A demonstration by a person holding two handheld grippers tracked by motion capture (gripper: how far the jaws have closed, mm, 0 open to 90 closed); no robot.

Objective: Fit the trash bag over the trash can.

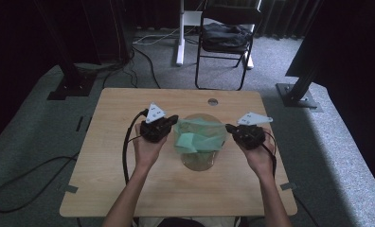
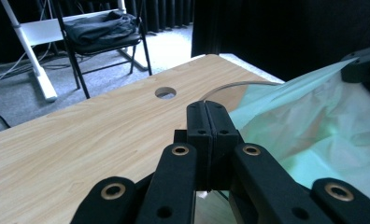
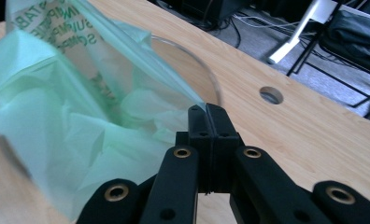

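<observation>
Bag: the green plastic bag [image 1: 198, 136] is sitting over the mouth of the clear glass container [image 1: 200, 161] at the middle of the table [image 1: 105, 179], stretched between your two grippers.
Left gripper [image 1: 173, 120]: you are pinching the bag's left edge, jaws fully closed on the film.
Right gripper [image 1: 229, 127]: you are clamping the opposite edge, jaws closed on the film.
Why: by my reading, you are holding both edges apart to line the container.

one pale green thin plastic bag [image 1: 198, 136], one clear round glass bowl [image 1: 198, 161] under it, two black claws, left [image 1: 173, 120] and right [image 1: 229, 127], one light wooden surface [image 1: 114, 156], and seemingly one black folding chair [image 1: 223, 38] behind.
</observation>
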